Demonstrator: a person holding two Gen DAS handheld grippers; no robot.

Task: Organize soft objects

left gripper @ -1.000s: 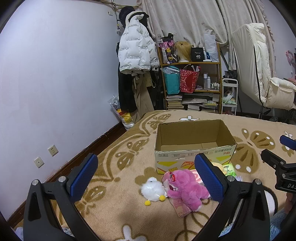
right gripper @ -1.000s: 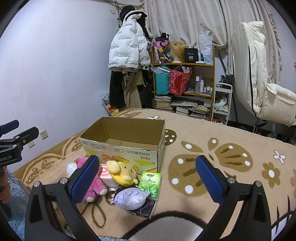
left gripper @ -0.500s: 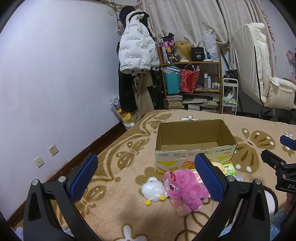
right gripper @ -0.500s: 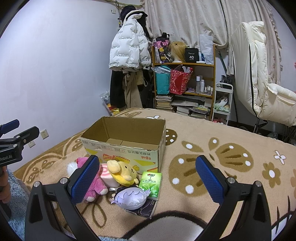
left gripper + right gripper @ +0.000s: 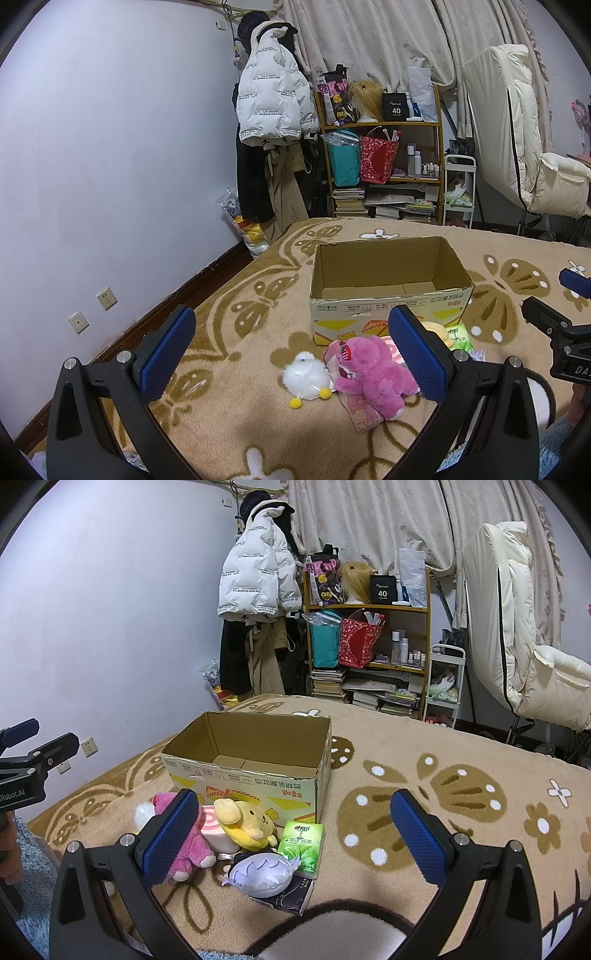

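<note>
Both claws — left claw (image 5: 291,350) and right claw (image 5: 291,834) — hang released and empty above the blanket (image 5: 424,775). The pink plush (image 5: 369,373), white chick (image 5: 304,376) and yellow plush (image 5: 243,821) lie just before the open cardboard box (image 5: 255,753) — none inside it.

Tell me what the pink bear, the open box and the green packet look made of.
Pink bear: long-pile plush, fuzzy and matte. Open box: corrugated cardboard, raw brown inside, printed outside, ragged rim. Green packet: likely a glossy plastic-wrapped tissue pack; it shows sheen.

Pink plush (image 5: 184,843) half behind a tong pad, box floor perhaps partly hidden.
</note>
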